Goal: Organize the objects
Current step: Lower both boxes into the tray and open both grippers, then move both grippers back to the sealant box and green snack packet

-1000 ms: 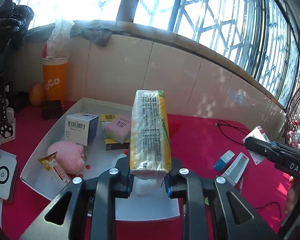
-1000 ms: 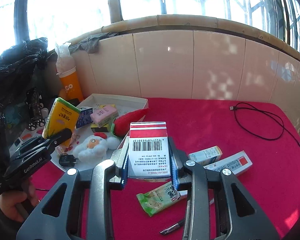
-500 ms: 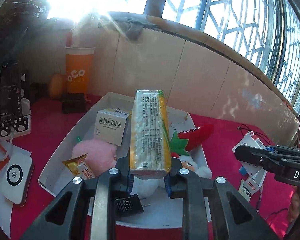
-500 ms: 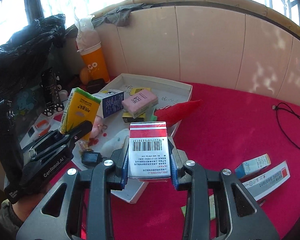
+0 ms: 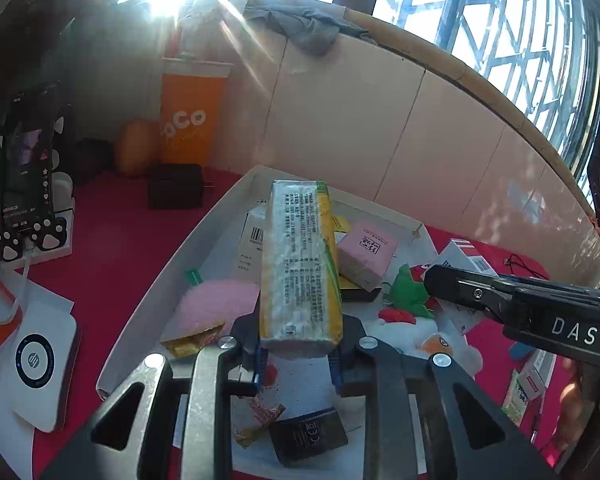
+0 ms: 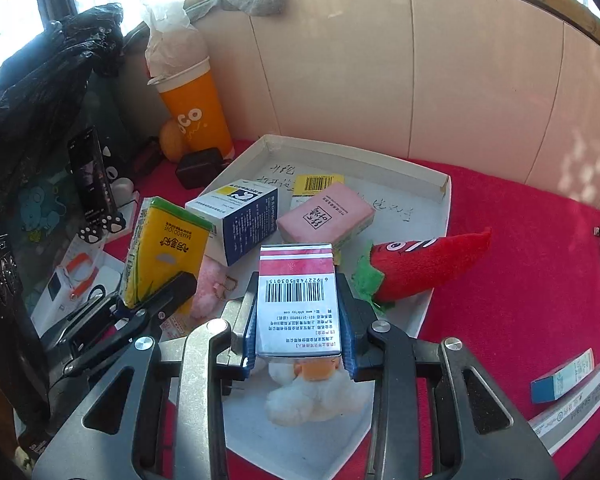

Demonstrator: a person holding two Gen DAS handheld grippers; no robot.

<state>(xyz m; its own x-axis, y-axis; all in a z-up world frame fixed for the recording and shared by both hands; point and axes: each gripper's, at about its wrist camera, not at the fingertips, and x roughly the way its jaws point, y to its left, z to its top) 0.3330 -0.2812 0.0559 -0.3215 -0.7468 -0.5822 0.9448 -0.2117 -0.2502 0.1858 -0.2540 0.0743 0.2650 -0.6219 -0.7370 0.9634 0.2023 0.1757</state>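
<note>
My left gripper (image 5: 298, 354) is shut on a yellow tissue pack (image 5: 298, 268), held above the near left part of the white tray (image 5: 156, 280). The same pack (image 6: 164, 252) and the left gripper (image 6: 148, 304) show at the left of the right wrist view. My right gripper (image 6: 300, 344) is shut on a red-and-white barcoded box (image 6: 298, 300), over the tray's (image 6: 436, 188) near half. Inside the tray lie a pink box (image 6: 326, 214), a blue-and-white box (image 6: 240, 216), a pink pompom (image 5: 216, 304), a white plush (image 6: 312, 396) and a black charger (image 5: 308, 436).
A red chili plush (image 6: 424, 260) hangs over the tray's right rim. An orange cup (image 6: 196, 116), a black adapter (image 6: 198, 166) and a phone on a stand (image 6: 90, 176) stand at the back left. Small boxes (image 6: 564, 376) lie on the red cloth at right; a tiled wall runs behind.
Both grippers have travelled left over the tray and lower, each keeping its item. The tray and its contents now fill the middle of both views.
</note>
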